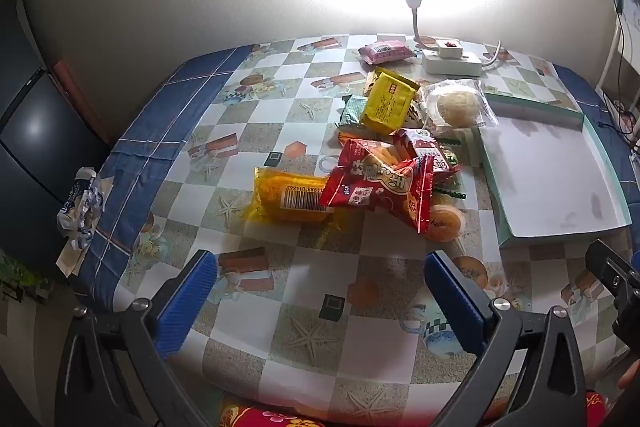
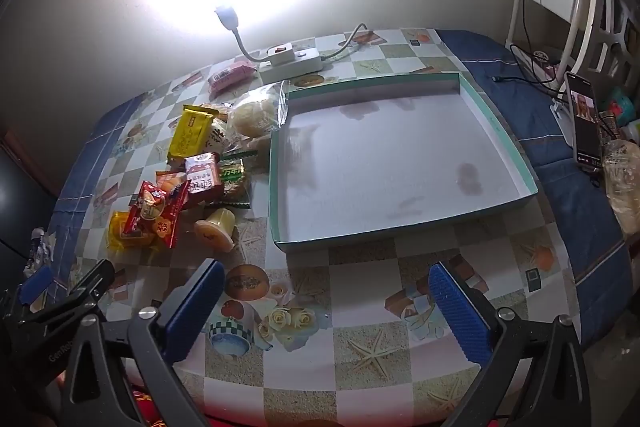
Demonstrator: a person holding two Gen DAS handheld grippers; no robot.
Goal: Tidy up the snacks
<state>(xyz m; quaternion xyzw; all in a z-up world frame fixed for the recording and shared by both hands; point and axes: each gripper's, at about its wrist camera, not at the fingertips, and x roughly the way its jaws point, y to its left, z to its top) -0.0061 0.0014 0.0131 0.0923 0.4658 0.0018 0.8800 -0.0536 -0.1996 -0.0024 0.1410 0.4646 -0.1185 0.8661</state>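
Note:
A pile of snacks lies on the patterned tablecloth: a red cracker packet [image 1: 380, 187] [image 2: 154, 213], an orange-yellow cake packet [image 1: 288, 199], a yellow packet [image 1: 388, 103] [image 2: 190, 135], a clear-wrapped bun [image 1: 458, 105] [image 2: 254, 117], a pink packet [image 1: 384, 51] [image 2: 230, 75] and a jelly cup [image 2: 216, 229]. An empty shallow green-rimmed box [image 2: 400, 163] [image 1: 552, 171] lies to the right of the pile. My left gripper [image 1: 320, 295] is open and empty, above the table in front of the pile. My right gripper [image 2: 326, 307] is open and empty, in front of the box.
A white power strip [image 1: 452, 61] [image 2: 292, 65] with a bright gooseneck lamp [image 2: 228, 17] stands at the table's back. A phone on a stand [image 2: 586, 123] and cables are at the right. A crumpled wrapper [image 1: 82, 203] lies at the left edge.

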